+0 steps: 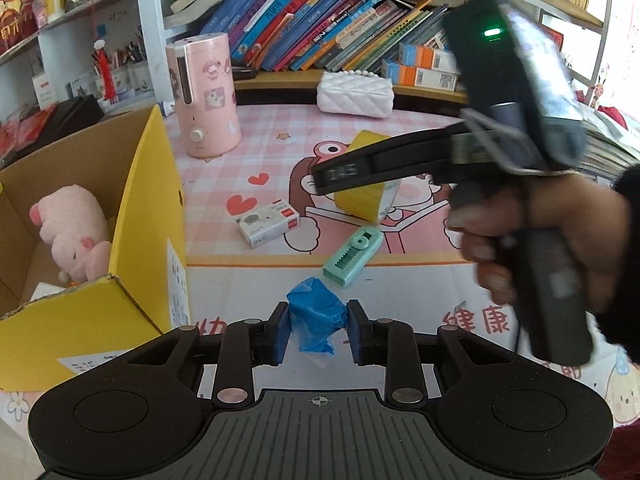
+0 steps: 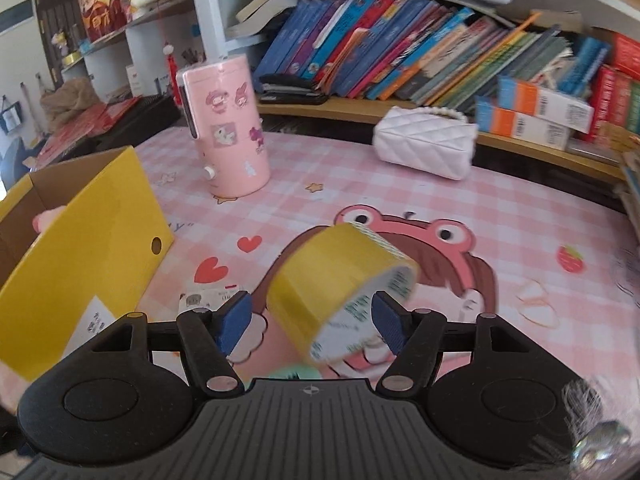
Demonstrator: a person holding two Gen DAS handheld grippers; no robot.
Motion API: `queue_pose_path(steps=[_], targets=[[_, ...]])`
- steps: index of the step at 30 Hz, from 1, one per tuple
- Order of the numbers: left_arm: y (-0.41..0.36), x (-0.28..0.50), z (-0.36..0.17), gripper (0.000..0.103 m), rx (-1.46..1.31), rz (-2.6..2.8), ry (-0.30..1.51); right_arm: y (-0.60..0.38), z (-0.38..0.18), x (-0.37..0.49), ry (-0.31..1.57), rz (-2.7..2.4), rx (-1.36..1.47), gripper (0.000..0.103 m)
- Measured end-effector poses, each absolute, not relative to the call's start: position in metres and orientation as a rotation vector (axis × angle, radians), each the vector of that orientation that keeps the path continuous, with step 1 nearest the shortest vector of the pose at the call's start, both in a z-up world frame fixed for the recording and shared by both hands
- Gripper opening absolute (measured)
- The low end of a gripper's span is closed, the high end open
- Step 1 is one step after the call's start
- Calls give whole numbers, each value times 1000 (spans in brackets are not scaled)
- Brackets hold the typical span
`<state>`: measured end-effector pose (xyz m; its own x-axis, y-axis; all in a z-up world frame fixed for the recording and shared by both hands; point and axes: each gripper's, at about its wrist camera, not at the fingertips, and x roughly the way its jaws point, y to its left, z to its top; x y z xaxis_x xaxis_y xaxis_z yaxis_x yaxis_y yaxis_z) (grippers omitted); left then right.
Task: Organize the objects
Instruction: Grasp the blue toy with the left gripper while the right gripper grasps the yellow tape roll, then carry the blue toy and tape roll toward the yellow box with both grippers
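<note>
My left gripper (image 1: 318,330) is shut on a crumpled wad of blue tape (image 1: 314,316), held above the pink table mat. My right gripper (image 2: 310,320) holds a yellow tape roll (image 2: 340,284) between its blue pads, tilted and lifted off the table; the roll also shows in the left wrist view (image 1: 366,196) under the right gripper's fingers (image 1: 348,172). A yellow cardboard box (image 1: 136,220) stands at the left with a pink plush pig (image 1: 72,232) inside. A small white staple box (image 1: 268,224) and a mint green correction tape (image 1: 352,256) lie on the mat.
A pink humidifier (image 1: 204,96) stands behind the box, also in the right wrist view (image 2: 230,128). A white quilted purse (image 1: 356,94) lies at the back. Bookshelves with leaning books (image 1: 320,24) rise behind the table. A book stack sits at the far right.
</note>
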<state>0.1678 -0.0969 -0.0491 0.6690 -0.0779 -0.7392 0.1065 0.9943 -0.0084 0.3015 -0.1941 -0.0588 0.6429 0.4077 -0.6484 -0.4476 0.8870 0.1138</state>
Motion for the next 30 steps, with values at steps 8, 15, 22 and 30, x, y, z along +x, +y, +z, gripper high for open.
queue_pose_path(steps=[8,15,22,30], targets=[[-93,162,-46,28,17,-91,815,-187,-65,314,733,546,-40,26],[-92,156,-45,27,-1,-101,794,-204,-49,296,702,511,-40,6],[-87,149,-39,27,-23,-134,751,-233,-24,246,673,425,-58,6],[-74,127,-28,27,-37,-191,700,-245,-9,174,733,342,-43,6]])
